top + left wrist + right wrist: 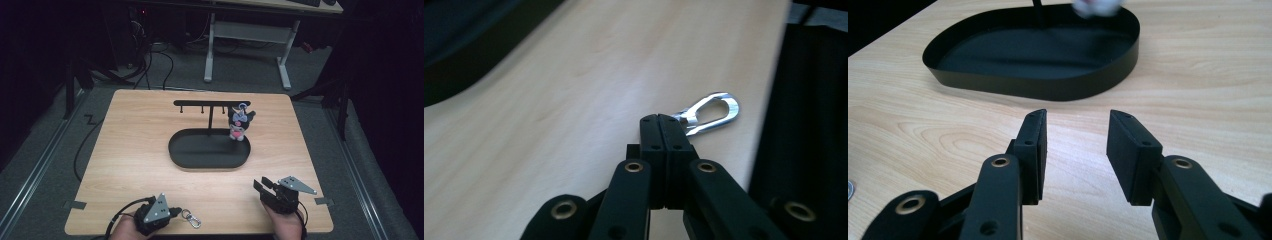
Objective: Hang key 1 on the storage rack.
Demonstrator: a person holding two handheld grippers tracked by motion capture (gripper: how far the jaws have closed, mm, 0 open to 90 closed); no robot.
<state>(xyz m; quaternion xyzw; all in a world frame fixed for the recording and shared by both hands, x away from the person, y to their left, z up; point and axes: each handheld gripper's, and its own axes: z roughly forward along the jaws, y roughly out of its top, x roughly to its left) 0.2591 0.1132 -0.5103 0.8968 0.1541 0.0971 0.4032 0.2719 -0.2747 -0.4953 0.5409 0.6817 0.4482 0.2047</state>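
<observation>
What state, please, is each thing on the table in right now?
Left claw: shut on the metal clip.
Right claw: open, holding nothing.
Plush toy: hanging from the rack.
Black tray: holds nothing loose.

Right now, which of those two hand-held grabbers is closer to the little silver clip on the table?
The left. The left gripper has its fingers shut on the silver clip's end at the table's near edge. The right gripper sits open, well off to the clip's right, facing the black tray.
</observation>
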